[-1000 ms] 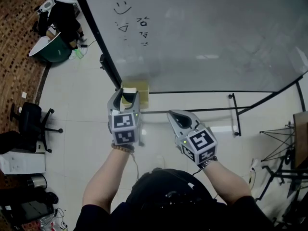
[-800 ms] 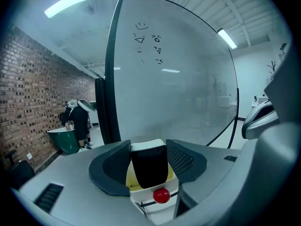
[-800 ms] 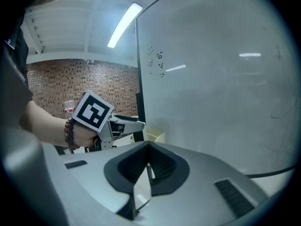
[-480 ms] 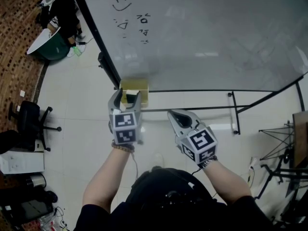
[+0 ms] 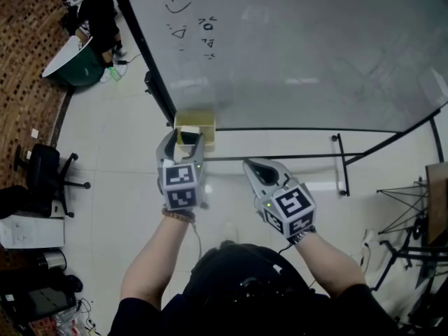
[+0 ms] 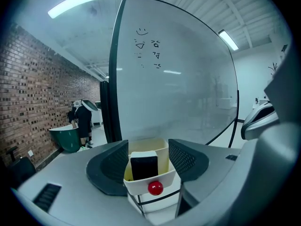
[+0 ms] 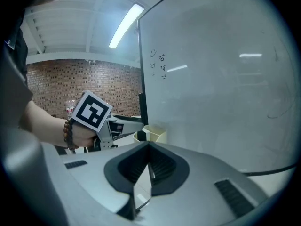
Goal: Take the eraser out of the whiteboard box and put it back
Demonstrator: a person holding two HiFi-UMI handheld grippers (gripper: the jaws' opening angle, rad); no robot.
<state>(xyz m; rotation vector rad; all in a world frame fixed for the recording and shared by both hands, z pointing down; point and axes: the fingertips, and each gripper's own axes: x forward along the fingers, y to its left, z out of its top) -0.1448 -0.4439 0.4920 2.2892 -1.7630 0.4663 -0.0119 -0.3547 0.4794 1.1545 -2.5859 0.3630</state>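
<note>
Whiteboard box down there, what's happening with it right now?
A person stands at the foot of a whiteboard with two tongs. The left tongs are open, flanking the small box, where the black eraser stands upright, not gripped. The right tongs are shut and empty, off to the side.

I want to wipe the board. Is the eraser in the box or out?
In. The eraser stands upright inside the box, its top showing above the rim.

Black eraser (image 6: 144,167) upright inside pale-yellow whiteboard box (image 6: 135,183)
</note>
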